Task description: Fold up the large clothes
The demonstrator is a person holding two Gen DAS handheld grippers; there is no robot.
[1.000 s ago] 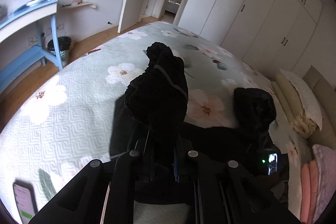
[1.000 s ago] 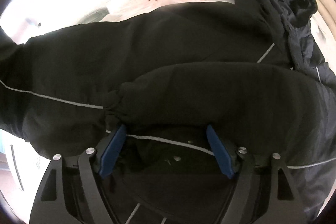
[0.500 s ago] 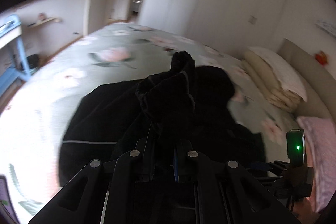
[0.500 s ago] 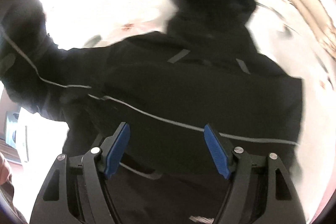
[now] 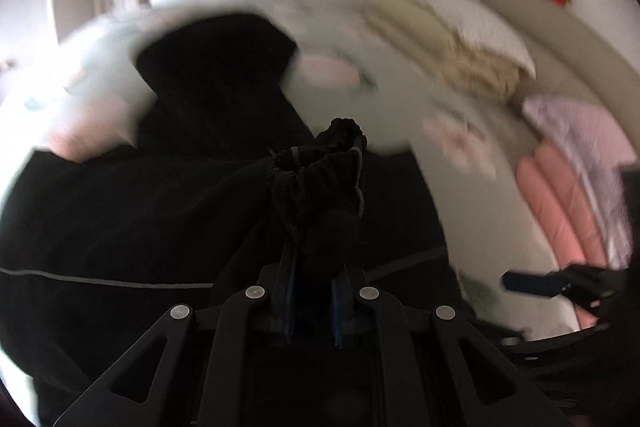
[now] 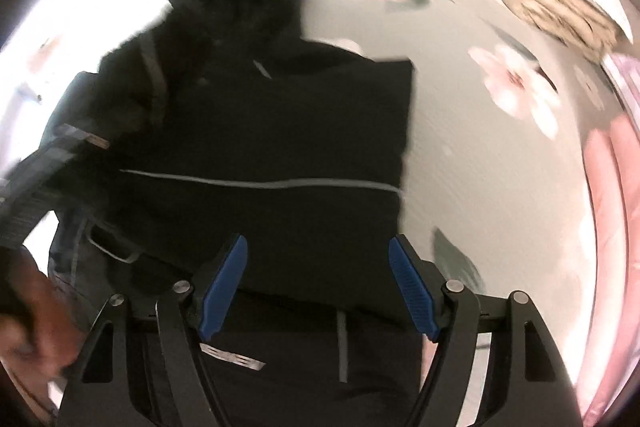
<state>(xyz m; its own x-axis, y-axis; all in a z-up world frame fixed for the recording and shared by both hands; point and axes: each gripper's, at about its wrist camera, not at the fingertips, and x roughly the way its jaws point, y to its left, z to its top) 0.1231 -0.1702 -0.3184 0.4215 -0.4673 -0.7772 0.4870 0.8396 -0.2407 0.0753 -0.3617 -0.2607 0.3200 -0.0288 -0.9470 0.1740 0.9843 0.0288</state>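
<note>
Left wrist view showed the left claw (image 5: 314, 301) clamped tight on a bunched black cuff (image 5: 320, 183), the sleeve end standing up from between the fingers toward 12 o'clock. Beneath it lay the black jacket (image 5: 132, 211), spread on the bed (image 5: 404, 95), hood (image 5: 216, 63) pointing to 11 o'clock. Blur smeared the whole background, so the claw was swinging fast.

What changed: a second ago that same cuff hung over bare floral bedspread, with the jacket body low and to the right. By now the dark body filled everything from 9 to 6 o'clock under the cuff. So the sleeve had been carried across and over the torso, and the first inward fold looked, by my reckoning, nearly ready to be laid down.

Right wrist view told the other half. The right claw (image 6: 318, 287) stood wide apart, blue pads (image 6: 224, 287) empty, hovering over the jacket's lower half. A second ago it was down close against a folded sleeve; since then it had pulled back, and the whole garment came into sight, hood at 11 o'clock, grey piping (image 6: 260, 183) running straight across. The right side already read as a clean straight edge (image 6: 406, 131) at 2 o'clock.

Pillows (image 5: 452, 39) and pink bedding (image 5: 560, 203) sat at 2 to 3 o'clock, well apart.
</note>
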